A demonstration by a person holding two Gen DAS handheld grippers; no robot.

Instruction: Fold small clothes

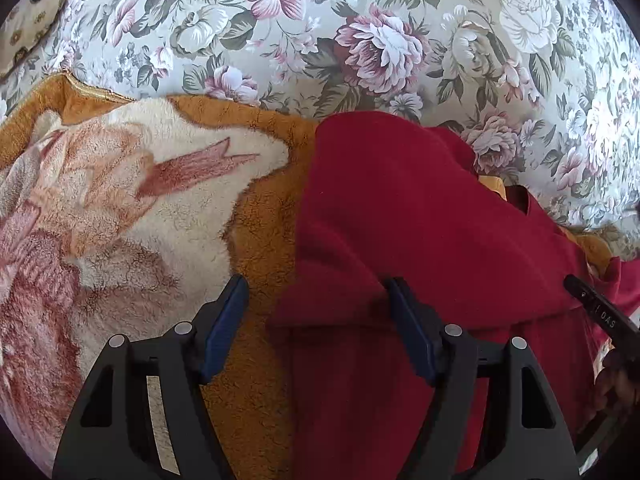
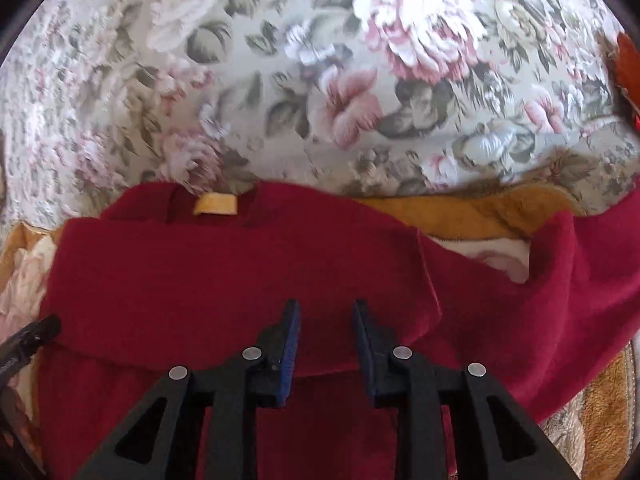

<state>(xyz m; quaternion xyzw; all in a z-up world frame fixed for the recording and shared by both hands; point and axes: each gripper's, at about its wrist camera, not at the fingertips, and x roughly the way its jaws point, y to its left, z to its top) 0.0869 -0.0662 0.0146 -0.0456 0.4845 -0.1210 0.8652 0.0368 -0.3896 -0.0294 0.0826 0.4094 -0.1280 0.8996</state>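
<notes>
A floral bedspread point(image 1: 360, 32) covers the bed, and over its near part lies a plush orange-and-cream blanket point(image 1: 132, 200) with a gold-trimmed edge. On that blanket, running out onto the bedspread at its far side, rests the red garment point(image 1: 400, 208), partly folded: one layer is doubled over the rest, with a straight folded edge crossing near both grippers, and a loose part trails toward the bed's right side in the right wrist view. It looks like soft, light fleece or knit, limp and likely to sag and drag on the plush pile, so it is best pinched at a hem or the doubled edge, through both layers.

The left gripper point(image 1: 316, 312) stands wide apart, straddling the garment's left edge, holding nothing. The right gripper point(image 2: 326, 332) is apart by a narrower gap above the fold, also gripping nothing.

A small yellow label point(image 2: 215, 205) sits at the neckline; no writing is readable on it.
</notes>
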